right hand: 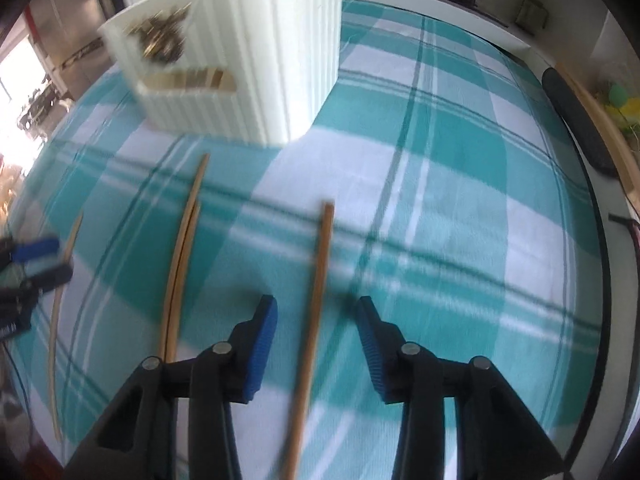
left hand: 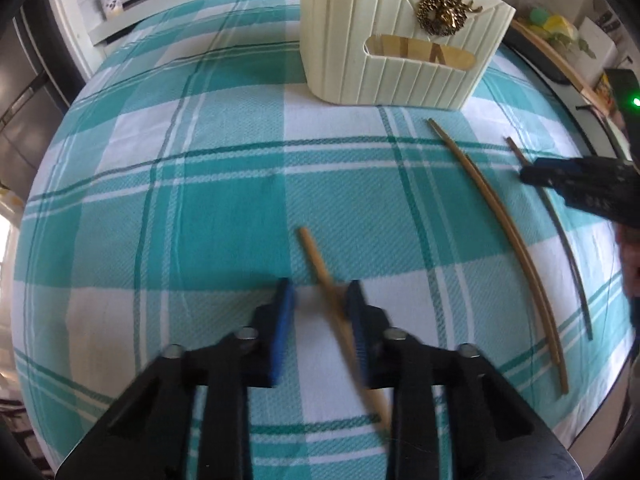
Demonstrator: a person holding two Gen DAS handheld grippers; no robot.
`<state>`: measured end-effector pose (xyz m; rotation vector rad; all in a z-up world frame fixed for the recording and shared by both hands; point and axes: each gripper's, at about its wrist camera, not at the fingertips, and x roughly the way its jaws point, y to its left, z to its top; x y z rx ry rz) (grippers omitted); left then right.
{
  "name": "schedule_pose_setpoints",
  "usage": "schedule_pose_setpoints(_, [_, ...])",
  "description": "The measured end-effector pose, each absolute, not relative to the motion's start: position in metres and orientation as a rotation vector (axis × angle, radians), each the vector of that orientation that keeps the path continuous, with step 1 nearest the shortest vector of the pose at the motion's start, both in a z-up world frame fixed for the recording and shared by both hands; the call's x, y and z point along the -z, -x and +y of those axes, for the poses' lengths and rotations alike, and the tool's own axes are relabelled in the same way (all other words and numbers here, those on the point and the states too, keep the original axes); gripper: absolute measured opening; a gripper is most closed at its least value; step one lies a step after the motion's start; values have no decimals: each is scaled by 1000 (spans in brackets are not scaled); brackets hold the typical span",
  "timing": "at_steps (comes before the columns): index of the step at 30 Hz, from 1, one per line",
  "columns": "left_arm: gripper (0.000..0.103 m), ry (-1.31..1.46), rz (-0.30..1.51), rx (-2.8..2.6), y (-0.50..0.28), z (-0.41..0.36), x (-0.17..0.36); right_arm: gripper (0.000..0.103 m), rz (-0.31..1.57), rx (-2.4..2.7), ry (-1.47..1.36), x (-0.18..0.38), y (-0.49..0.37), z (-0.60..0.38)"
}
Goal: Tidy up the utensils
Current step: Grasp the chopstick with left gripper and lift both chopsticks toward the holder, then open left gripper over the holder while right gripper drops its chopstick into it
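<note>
The left black plastic two-finger gripper (left hand: 320,300) is showing blue ribbed pads and round silver screws on its angular linkage arms. The right black plastic gripper (right hand: 316,316) is showing the same blue pads and silver screws.

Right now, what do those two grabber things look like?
Both look alike. The left gripper and the right gripper each have two black plastic arms that spread like a V, joined by round silver pins. Their jaws are tipped with flat blue pads covered in fine ridges. Seen from the side, the body behind them is black too. No sleeve or cable on them is clear enough to describe.
</note>
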<state>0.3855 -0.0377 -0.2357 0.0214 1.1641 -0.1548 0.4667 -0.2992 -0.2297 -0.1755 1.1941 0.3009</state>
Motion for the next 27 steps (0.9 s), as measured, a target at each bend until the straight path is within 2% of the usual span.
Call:
schedule_pose_setpoints(2, [8,10,1163,170,-393,-35,237,7,1178,-284,162,230,-482,-296])
schedule_pose_setpoints(4, [4,34,1139,191,-398,-32,236,6,1167,-273,131,230,-491,-296])
schedule_pose_setpoints(8, [4,85,1059,223,-393,-20,218,6,1108,-276,62,218,-487,-304])
schedule_pose_setpoints(13, [4,149,883,287,-363,-3,163,6,924,-334,-49,153,-446,-326])
schedule_pose_setpoints(20, [4,155,718,373,-321,8,100,6,719,-411,-65,67,-377,-335])
schedule_pose_setpoints(27, [4,190,604,410,-310,15,61,6,583,-426,-59,26,-342,-324])
